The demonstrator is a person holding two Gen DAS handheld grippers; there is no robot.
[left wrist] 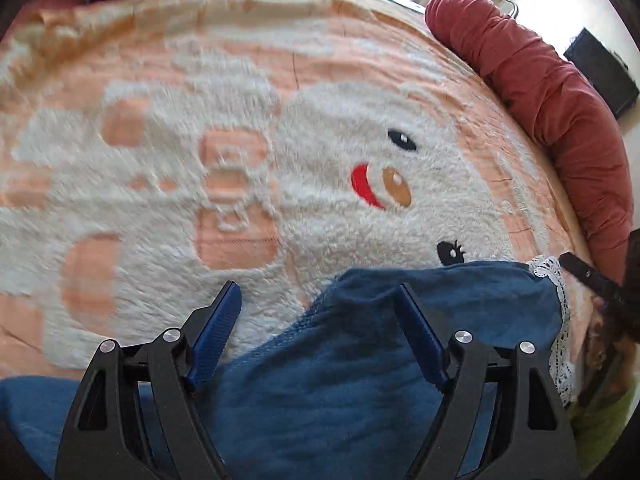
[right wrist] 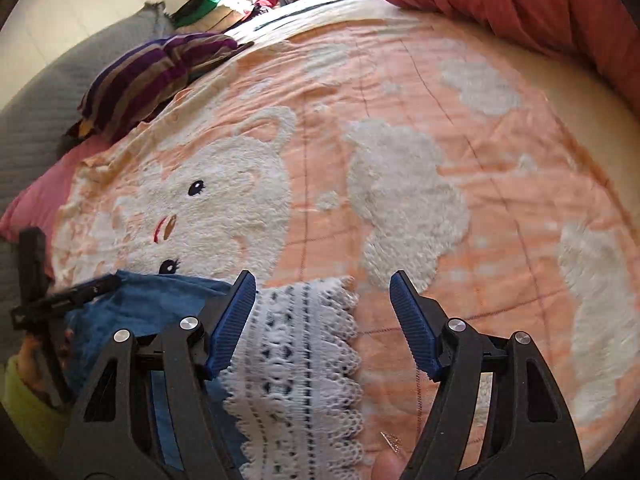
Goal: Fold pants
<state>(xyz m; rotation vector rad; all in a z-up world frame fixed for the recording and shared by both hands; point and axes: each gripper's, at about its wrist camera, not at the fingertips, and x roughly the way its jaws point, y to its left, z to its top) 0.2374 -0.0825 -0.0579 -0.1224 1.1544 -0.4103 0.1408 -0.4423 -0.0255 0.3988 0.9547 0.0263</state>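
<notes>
Pants (left wrist: 360, 360): blue, soft, limp, light; lie at bottom of both frames on bed. Lace hem (right wrist: 296, 352) delicate, may snag; I'd pinch denim-like cloth beside it. Left tongs (left wrist: 320, 332) wide, empty, above blue fabric. Right tongs (right wrist: 324, 320) wide, empty, above lace. Bed blanket (right wrist: 400, 120) plush, peach, grippy. Red bolster (left wrist: 540, 92) upper right; striped pillow (right wrist: 152, 68) upper left.
</notes>
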